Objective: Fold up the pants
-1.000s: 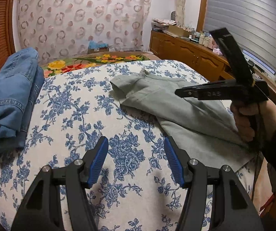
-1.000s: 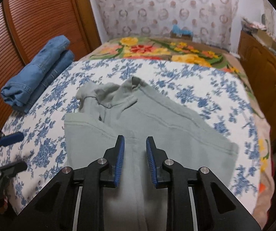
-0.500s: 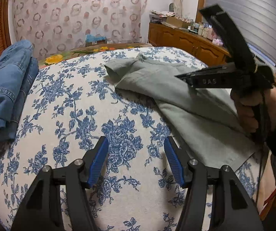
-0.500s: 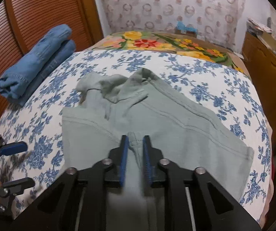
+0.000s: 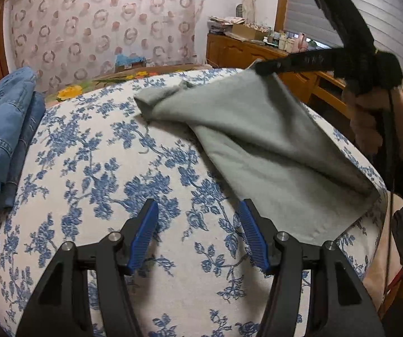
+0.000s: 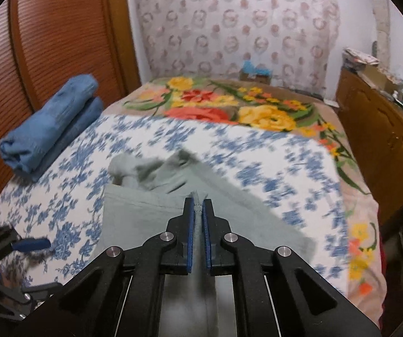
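Note:
Grey-green pants (image 5: 252, 132) lie on the blue-flowered bedspread (image 5: 94, 168). My right gripper (image 6: 198, 199) is shut on a seam of the pants (image 6: 150, 213) and holds that part lifted off the bed. In the left wrist view the right gripper (image 5: 260, 68) pinches the raised cloth at the upper right, held by a hand (image 5: 370, 123). My left gripper (image 5: 197, 210) hovers open over bare bedspread, left of the pants' near edge, with nothing between its blue pads (image 5: 145, 233). It also shows at the lower left of the right wrist view as the left gripper (image 6: 30, 261).
Folded blue jeans (image 5: 2, 129) (image 6: 52, 123) lie at the bed's left side by a wooden slatted door (image 6: 47, 42). A bright flowered blanket (image 6: 229, 106) covers the far end. A wooden cabinet (image 5: 252, 56) with clutter stands on the right.
The right gripper closed on the pants' seam and rose, pulling the cloth up off the bed into a tent. The left gripper stayed open over the bedspread.

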A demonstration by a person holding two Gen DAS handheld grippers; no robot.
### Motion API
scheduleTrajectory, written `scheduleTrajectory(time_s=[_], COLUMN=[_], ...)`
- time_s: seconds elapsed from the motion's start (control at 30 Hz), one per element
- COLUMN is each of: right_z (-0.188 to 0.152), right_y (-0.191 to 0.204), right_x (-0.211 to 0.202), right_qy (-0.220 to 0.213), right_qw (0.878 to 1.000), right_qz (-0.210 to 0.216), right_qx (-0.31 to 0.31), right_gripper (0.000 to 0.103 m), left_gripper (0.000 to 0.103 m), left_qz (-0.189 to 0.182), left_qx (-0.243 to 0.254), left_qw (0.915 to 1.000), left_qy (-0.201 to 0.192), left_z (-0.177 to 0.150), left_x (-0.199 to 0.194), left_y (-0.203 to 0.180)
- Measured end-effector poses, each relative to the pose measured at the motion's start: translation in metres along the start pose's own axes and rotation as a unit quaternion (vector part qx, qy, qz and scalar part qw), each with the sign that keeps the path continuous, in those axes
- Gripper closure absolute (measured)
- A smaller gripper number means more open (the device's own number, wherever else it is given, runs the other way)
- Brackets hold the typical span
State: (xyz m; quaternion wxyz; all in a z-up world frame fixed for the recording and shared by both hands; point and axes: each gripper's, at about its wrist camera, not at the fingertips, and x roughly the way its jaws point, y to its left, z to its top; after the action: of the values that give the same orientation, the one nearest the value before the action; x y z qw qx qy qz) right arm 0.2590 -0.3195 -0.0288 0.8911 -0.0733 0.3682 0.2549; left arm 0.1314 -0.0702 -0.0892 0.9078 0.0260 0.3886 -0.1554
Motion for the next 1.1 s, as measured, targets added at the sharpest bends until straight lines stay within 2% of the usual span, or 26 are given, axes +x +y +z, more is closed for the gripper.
scheduleTrajectory(time_s=[0.2, 0.4, 0.83, 0.93, 1.1], right_z=[-0.004, -0.011, -0.015, -0.016, -0.020], right_y=[-0.015, -0.041, -0.069, -0.075, -0.078], right_x=[0.004, 0.011, -0.002, -0.004, 0.001], right_qy=[0.019, 0.030, 0.008, -0.003, 0.006], right_qw=[0.999, 0.998, 0.996, 0.996, 0.994], right_qz=[-0.027, -0.046, -0.074, -0.070, -0.090], right_qx=[-0.007, 0.016, 0.043, 0.057, 0.059], right_gripper=[0.100, 0.100, 0.100, 0.100, 0.100], left_gripper=[0.044, 0.044, 0.044, 0.044, 0.044], left_qz=[0.014, 0.017, 0.012, 0.011, 0.012], left_qx=[0.006, 0.013, 0.006, 0.007, 0.008], left_qw=[0.9998, 0.9996, 0.9998, 0.9998, 0.9998], left_qy=[0.013, 0.017, 0.012, 0.012, 0.012], left_z=[-0.002, -0.003, -0.005, -0.005, -0.005], left_x=[0.006, 0.008, 0.006, 0.006, 0.006], left_y=[-0.003, -0.006, -0.004, -0.003, -0.004])
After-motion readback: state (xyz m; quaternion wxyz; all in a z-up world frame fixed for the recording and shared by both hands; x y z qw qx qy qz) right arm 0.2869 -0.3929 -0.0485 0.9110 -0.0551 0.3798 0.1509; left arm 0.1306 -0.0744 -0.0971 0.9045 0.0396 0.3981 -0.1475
